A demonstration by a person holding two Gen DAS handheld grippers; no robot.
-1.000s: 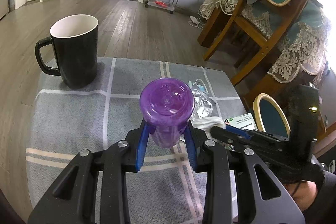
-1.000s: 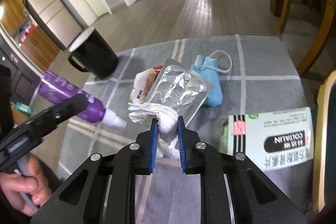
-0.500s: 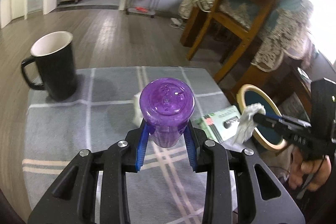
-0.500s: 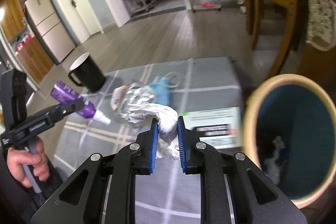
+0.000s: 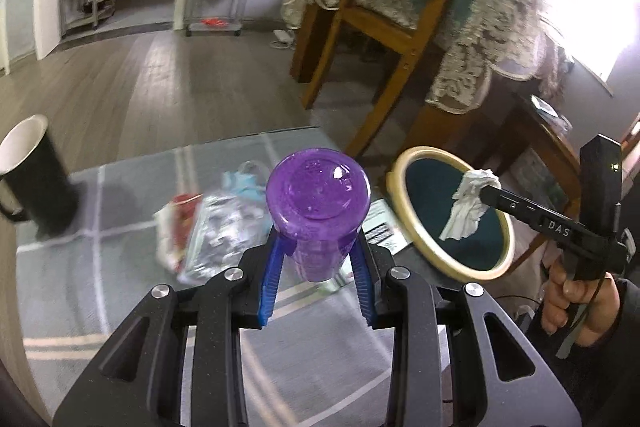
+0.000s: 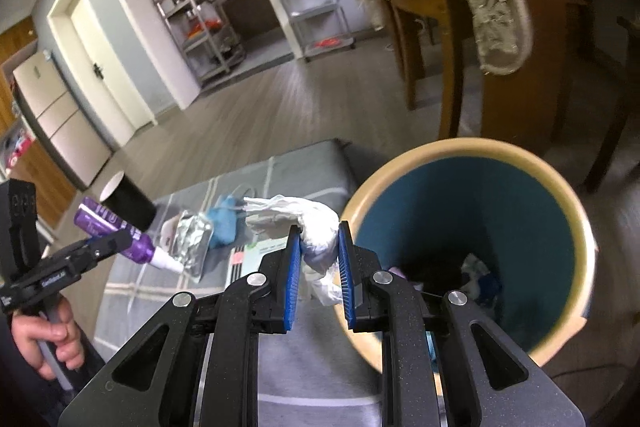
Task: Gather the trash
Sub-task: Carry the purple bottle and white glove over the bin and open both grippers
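Beside counter edge, bin (image 6: 472,163) mouth opens just right of right gripper (image 6: 319,259); jaws nearly closed, pinching tissue wad (image 6: 316,227) near rim, not yet over opening. Left gripper (image 5: 318,259) farther off, jaws clamping purple bottle (image 5: 318,191), base toward camera.

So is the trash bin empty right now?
No, the right wrist view shows scraps already lying at the bottom of the trash bin.
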